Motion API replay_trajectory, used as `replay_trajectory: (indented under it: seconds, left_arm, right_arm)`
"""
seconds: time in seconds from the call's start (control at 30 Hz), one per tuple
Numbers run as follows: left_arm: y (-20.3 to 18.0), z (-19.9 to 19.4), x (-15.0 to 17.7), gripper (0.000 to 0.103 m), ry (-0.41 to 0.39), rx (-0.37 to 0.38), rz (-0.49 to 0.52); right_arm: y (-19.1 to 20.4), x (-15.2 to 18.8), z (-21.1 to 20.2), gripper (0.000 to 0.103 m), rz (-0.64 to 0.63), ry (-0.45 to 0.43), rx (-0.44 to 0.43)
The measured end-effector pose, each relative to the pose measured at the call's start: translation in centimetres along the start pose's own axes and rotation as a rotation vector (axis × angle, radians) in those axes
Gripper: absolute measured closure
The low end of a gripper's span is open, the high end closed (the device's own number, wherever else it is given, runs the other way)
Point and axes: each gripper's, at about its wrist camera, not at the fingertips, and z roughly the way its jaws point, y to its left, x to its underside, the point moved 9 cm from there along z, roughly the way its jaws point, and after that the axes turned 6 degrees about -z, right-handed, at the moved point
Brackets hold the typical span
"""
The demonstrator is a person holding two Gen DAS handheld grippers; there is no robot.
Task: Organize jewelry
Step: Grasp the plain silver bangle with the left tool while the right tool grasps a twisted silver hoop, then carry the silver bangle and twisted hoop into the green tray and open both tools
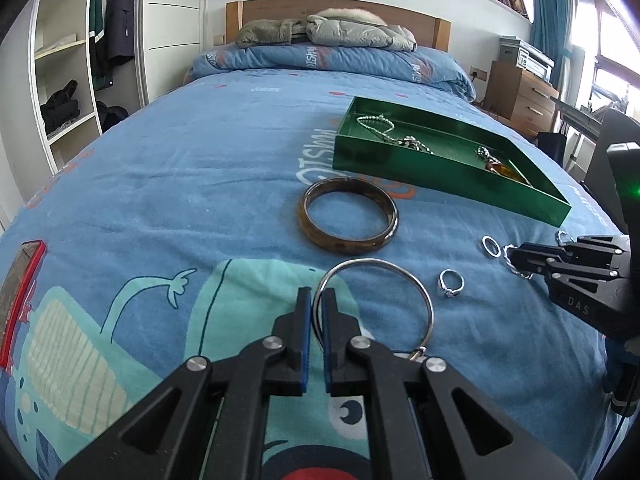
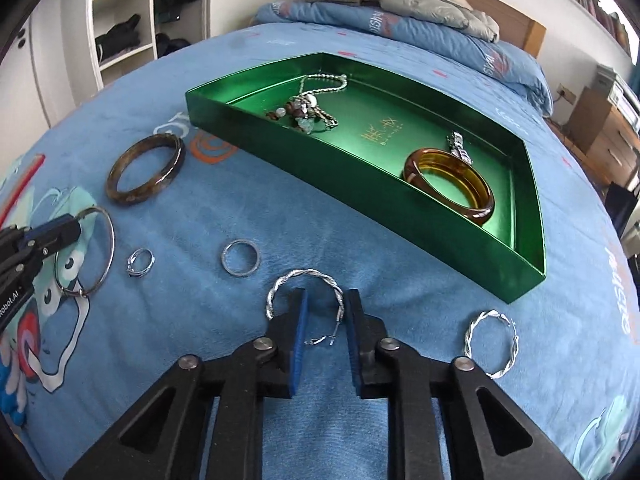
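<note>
A green tray (image 2: 416,216) lies on the bed and holds a bead necklace (image 2: 308,108), an amber bangle (image 2: 452,184) and a small silver piece. My left gripper (image 1: 319,294) has its jaws close together around the rim of a thin silver bangle (image 1: 424,300) lying on the bedspread. My right gripper (image 2: 326,300) is open, its jaws on either side of a twisted silver hoop (image 2: 304,276). A second twisted hoop (image 2: 492,340) lies to its right. A brown bangle (image 1: 348,216), a silver band ring (image 2: 240,258) and a small stone ring (image 1: 451,283) lie loose.
The blue patterned bedspread (image 1: 180,168) covers the bed. Pillows and a grey jacket (image 1: 352,32) lie at the headboard. A wardrobe (image 1: 72,60) stands left, a wooden drawer unit (image 1: 520,96) right. A red-edged object (image 1: 20,296) lies at the left edge.
</note>
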Motion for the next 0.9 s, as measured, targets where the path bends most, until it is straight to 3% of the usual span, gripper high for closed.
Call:
replay_trajectory:
  seconds: [0.17,0.9]
  left_arm:
    - [-0.5,-0.8,-0.2,0.099,-0.023,-0.018,0.027]
    - [-2.8,-5.5,-1.1,0.099,-0.072,-0.104,0.156]
  right_arm:
    - [0.4,0.1,-0.6,0.099,-0.001,-0.021,0.026]
    - [-0.7,1.6,-8.7,0.1,0.13,-0.149,0.037]
